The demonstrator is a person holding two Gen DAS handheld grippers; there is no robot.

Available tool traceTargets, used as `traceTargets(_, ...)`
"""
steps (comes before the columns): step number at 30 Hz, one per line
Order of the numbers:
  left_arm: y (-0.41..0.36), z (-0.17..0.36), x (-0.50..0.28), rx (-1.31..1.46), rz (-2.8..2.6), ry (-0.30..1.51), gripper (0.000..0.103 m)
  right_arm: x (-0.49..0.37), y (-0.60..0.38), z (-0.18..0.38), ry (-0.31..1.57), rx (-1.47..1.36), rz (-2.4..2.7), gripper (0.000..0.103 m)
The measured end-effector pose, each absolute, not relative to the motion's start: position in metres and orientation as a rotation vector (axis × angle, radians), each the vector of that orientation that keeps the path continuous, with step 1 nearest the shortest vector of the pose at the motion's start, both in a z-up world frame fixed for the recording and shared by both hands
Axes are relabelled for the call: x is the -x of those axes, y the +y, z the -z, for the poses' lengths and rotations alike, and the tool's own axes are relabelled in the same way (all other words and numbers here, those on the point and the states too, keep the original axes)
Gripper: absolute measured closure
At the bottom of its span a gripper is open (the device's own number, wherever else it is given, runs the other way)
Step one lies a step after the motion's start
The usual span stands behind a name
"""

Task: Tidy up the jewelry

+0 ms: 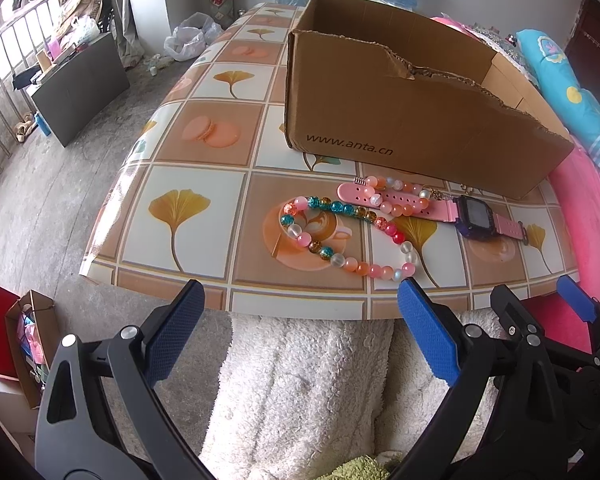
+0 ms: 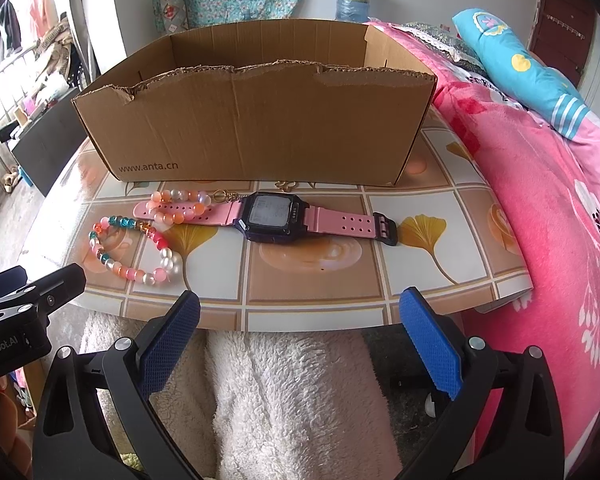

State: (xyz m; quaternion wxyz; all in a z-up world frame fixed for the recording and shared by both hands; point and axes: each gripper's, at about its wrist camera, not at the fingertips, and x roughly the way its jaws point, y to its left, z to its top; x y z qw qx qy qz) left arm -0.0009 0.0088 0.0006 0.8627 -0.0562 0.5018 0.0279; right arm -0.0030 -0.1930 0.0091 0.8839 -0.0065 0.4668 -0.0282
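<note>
A multicoloured bead necklace (image 1: 342, 236) (image 2: 132, 250) lies on the tiled tablecloth near the front edge. Behind it a peach and white bead bracelet (image 1: 396, 196) (image 2: 180, 202) rests across the strap of a pink digital watch (image 1: 474, 216) (image 2: 272, 218). A small gold piece (image 2: 287, 186) lies by the foot of the open cardboard box (image 1: 416, 120) (image 2: 256, 120), which stands behind all of them. My left gripper (image 1: 300, 312) stands open short of the table edge, facing the necklace. My right gripper (image 2: 300, 316) (image 1: 540, 300) is open too, facing the watch. Neither holds anything.
The table (image 1: 188, 208) (image 2: 312, 280) ends just ahead of both grippers, with white fleece (image 1: 300, 380) below. A pink quilt (image 2: 540, 200) and blue pillow (image 2: 520, 68) press against the right side. Floor, a dark cabinet (image 1: 80, 88) and paper bags (image 1: 16, 340) lie left.
</note>
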Motion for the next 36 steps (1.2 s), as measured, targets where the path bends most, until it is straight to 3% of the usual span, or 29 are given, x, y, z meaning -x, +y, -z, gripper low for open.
traceTargets(36, 0.0020, -0.0065, 0.0026, 0.105, -0.065, 1.042, 0.009, 0.0043, -0.2020, -0.0099, 0.948, -0.012, 0.052, 0.006)
